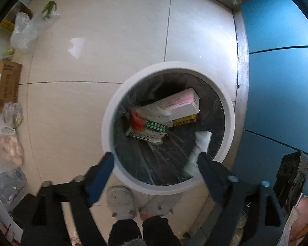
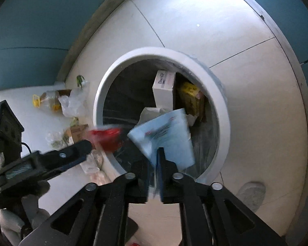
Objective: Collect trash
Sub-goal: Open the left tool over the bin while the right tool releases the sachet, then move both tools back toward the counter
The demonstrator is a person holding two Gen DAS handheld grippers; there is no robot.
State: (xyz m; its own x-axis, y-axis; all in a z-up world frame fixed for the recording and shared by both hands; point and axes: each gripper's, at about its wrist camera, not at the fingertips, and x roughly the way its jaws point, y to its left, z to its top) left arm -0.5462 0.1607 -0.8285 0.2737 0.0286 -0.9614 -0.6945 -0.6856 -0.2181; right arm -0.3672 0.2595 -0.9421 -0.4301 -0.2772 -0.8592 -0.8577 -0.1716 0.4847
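The pale blue packet (image 2: 164, 135) and red wrapper (image 2: 106, 137) are smeared with blur; the bin's (image 1: 113, 106) bottom hides under rubbish

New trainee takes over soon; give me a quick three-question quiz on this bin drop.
1. True or false: the bin is empty.
2. What sits between the jaws of the right gripper? A glass bottle; B light blue packet; C banana peel.
3. Fill in: the jaws of the left gripper stand ____ over the bin.
Key: 1 false, boxes lie inside; 2 B; 3 open.
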